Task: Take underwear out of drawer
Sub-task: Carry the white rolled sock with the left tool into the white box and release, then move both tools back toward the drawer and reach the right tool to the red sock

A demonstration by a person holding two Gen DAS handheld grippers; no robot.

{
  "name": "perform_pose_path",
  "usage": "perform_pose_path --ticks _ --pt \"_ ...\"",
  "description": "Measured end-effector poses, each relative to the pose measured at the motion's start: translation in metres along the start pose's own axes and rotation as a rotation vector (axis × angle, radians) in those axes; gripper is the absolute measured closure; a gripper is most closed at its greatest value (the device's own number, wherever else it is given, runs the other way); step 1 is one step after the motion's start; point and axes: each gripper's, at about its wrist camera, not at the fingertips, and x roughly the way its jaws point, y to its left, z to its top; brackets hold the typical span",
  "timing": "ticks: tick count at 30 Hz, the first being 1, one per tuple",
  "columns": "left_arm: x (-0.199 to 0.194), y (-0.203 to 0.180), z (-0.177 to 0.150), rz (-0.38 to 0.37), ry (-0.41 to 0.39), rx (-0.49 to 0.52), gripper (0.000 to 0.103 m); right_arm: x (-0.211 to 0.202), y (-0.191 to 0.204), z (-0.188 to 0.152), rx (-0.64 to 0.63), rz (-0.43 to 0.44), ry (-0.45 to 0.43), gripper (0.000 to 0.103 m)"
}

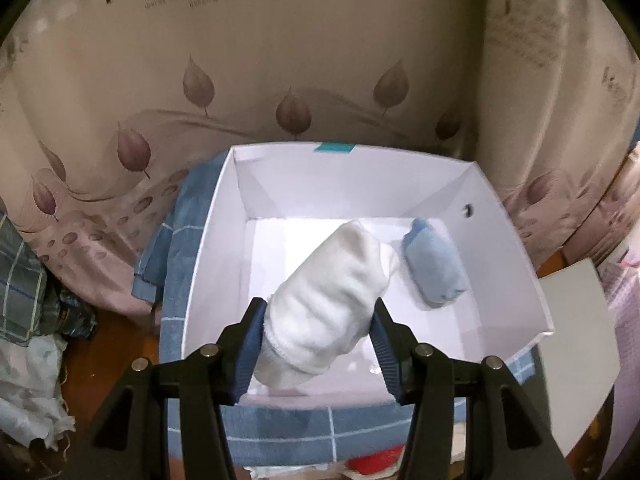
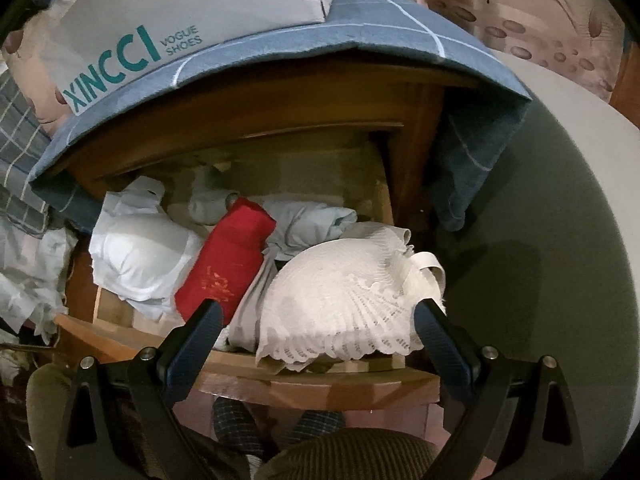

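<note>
Your left gripper [image 1: 318,336]: clamped on a rolled white undergarment [image 1: 332,300], both blue pads pressed against its sides. The roll hangs over the open white shoebox [image 1: 504,240], its far end pointing into the box.

Shoebox contents: one rolled pale-blue undergarment [image 1: 434,268], lying on the box floor near the right wall, apart from the white roll. The box sits on a blue grid-lined cloth [image 1: 280,432] that drapes over the top of the wooden cabinet [image 2: 416,128]. A leaf-printed curtain [image 1: 280,80] hangs behind it.

Your right gripper [image 2: 318,332]: jaws spread wide, nothing between the pads. It hovers above the front edge of the open wooden drawer [image 2: 320,380].

Drawer contents, left to right:
- a folded white garment [image 2: 140,256], at the left side;
- a rolled red garment [image 2: 228,264] with an orange mark, lying diagonally beside it;
- crumpled pale grey-blue fabric [image 2: 308,220] behind;
- a white lace bra [image 2: 344,300], at the right front, its scalloped hem hanging over the drawer's front edge, strap at the right.

The shoebox's printed side shows at the upper left of your right wrist view.
</note>
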Motion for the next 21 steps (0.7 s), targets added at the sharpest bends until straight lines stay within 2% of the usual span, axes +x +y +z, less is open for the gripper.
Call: perform_pose_path --ticks 5,8,11,16,21 --pt "0.034 0.001 0.0 0.022 0.093 0.0 0.05 0.001 0.002 0.0 0.003 0.022 0.004 0.008" --pt "0.047 -0.001 0.001 0.055 0.117 0.007 0.047 0.001 0.002 0.0 0.01 0.032 0.003 0.008" --pt "0.055 -0.002 0.002 0.056 0.143 -0.01 0.047 0.001 0.001 0.0 0.015 0.039 0.003 0.008" --pt "0.055 0.0 0.005 0.043 0.125 -0.033 0.042 0.001 0.003 0.0 0.013 0.043 0.005 0.008" --pt "0.029 -0.001 0.0 0.026 0.063 -0.034 0.041 0.002 0.003 0.0 0.015 0.042 0.006 0.008"
